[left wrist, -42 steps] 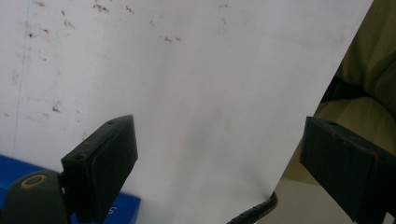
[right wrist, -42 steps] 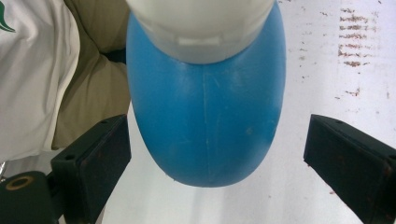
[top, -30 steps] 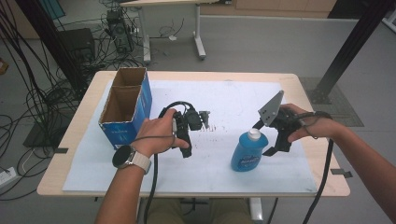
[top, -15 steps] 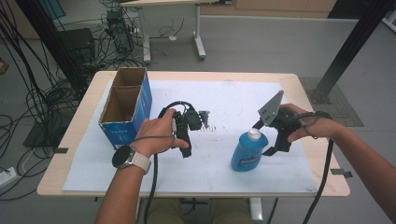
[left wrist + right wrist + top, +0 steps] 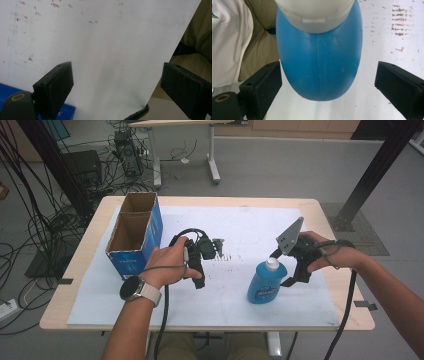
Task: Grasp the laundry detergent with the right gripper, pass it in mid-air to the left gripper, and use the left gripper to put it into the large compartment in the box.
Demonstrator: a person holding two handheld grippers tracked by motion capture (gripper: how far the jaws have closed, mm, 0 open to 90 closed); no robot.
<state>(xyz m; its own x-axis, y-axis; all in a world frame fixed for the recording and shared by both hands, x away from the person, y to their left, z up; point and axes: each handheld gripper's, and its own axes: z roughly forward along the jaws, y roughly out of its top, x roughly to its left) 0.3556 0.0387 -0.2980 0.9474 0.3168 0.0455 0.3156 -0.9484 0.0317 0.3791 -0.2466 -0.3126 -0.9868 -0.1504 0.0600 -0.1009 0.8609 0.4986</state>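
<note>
A blue bottle (image 5: 264, 289) with a white cap (image 5: 271, 264) stands upright on the white paper (image 5: 240, 225), right of the middle. My right gripper (image 5: 283, 268) is at the bottle's upper part, its grey plate up. In the right gripper view the bottle (image 5: 319, 60) sits between the wide jaws of that gripper (image 5: 328, 68); the right jaw stands clear of it and nothing presses it. My left gripper (image 5: 213, 246) rests low near the table's middle, and in its own view this gripper (image 5: 116, 72) is open over bare paper (image 5: 105, 45).
An open blue cardboard box (image 5: 134, 234) stands at the table's left, close to my left hand; its blue side (image 5: 5, 91) shows by the left jaw. Brown specks mark the paper's middle (image 5: 227, 256). Cables trail from both grippers over the front edge.
</note>
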